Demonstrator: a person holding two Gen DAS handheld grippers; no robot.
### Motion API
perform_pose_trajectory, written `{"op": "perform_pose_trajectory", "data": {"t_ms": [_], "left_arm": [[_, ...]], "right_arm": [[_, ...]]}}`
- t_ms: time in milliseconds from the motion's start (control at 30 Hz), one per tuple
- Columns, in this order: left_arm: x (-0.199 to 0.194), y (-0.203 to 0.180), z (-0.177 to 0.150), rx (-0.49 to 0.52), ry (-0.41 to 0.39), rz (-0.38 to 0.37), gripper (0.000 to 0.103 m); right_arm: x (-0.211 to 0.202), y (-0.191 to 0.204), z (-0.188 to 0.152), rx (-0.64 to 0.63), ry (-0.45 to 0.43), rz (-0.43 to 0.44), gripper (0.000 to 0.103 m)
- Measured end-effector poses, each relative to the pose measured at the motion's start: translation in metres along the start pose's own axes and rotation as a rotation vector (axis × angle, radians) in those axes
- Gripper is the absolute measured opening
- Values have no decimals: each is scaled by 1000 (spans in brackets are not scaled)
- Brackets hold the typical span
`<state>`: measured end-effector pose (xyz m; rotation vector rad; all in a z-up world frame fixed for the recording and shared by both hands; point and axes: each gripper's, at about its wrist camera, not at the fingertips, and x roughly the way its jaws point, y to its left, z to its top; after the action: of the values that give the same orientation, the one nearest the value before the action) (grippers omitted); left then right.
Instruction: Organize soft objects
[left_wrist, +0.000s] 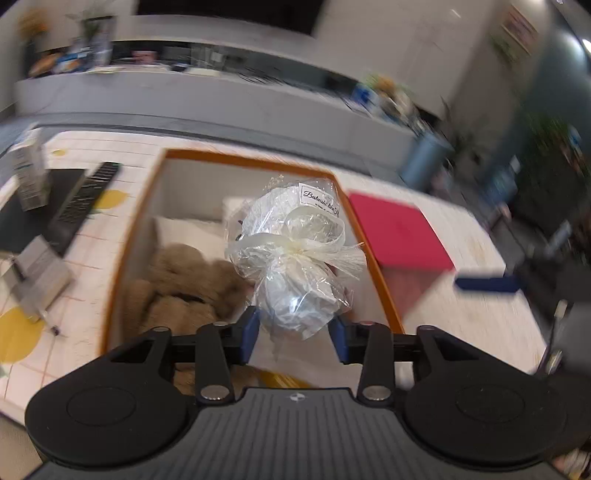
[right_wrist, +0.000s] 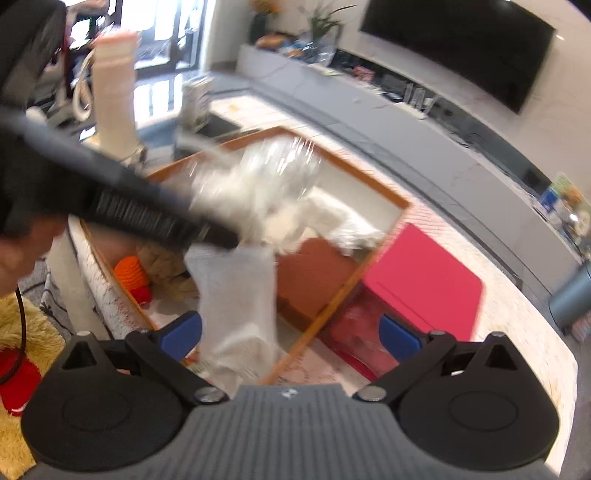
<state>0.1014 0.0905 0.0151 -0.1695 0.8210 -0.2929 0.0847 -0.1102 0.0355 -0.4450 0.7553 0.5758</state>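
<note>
Here, two soft things go into the orange-rimmed box (left_wrist: 373, 254).
Left claw (left_wrist: 294, 334) pinches a cellophane-wrapped white bundle (left_wrist: 295, 258) at frame centre, over the box; right claw (right_wrist: 290, 338) gapes wide, a white cloth (right_wrist: 236, 295) hanging loose between its pads, apparently let go.

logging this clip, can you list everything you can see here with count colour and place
gift bundle: 1, white in clear wrap with cream ribbon, over the box between the left jaws
box: 1, orange rim, on the table
plush toy: 1, brown, inside the box
lid: 1, pink-red, right of the box
table: 1, pale tiled top
white cloth: 1, white, between the open right jaws, blurred
yarn: 1, orange, in the box corner
left gripper: 1, black with blue pads
right gripper: 1, black with blue pads, open
</note>
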Motion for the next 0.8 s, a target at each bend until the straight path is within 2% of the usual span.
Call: {"op": "perform_pose_trajectory", "data": {"t_ms": [67, 100, 133, 200, 267, 433, 633, 733, 800], "left_arm": [[6, -7, -3, 26, 32, -10, 55], [7, -9, -5, 35, 25, -9, 64], [5, -12, -8, 46, -13, 0, 69], [-5, -19, -12, 80, -130, 35, 93], [-14, -26, -11, 102, -171, 82, 94], [-31, -42, -8, 77, -227, 97, 95], [-45, -75, -14, 75, -369, 198, 95], [-49, -85, -16, 50, -373, 166, 95], [-50, -93, -18, 66, -369, 139, 95]], "right_arm": [[-9, -11, -5, 41, -9, -25, 100], [-13, -16, -8, 64, -14, -35, 100], [-17, -21, -10, 88, -19, -40, 100], [-21, -28, -15, 134, -28, -42, 100], [-28, -34, -22, 170, -42, -40, 100], [-44, -44, -41, 266, -91, -47, 100], [-75, -54, -58, 447, -237, -23, 100], [-86, -58, -67, 522, -282, -61, 100], [-90, -54, -71, 509, -291, -107, 100]]}}
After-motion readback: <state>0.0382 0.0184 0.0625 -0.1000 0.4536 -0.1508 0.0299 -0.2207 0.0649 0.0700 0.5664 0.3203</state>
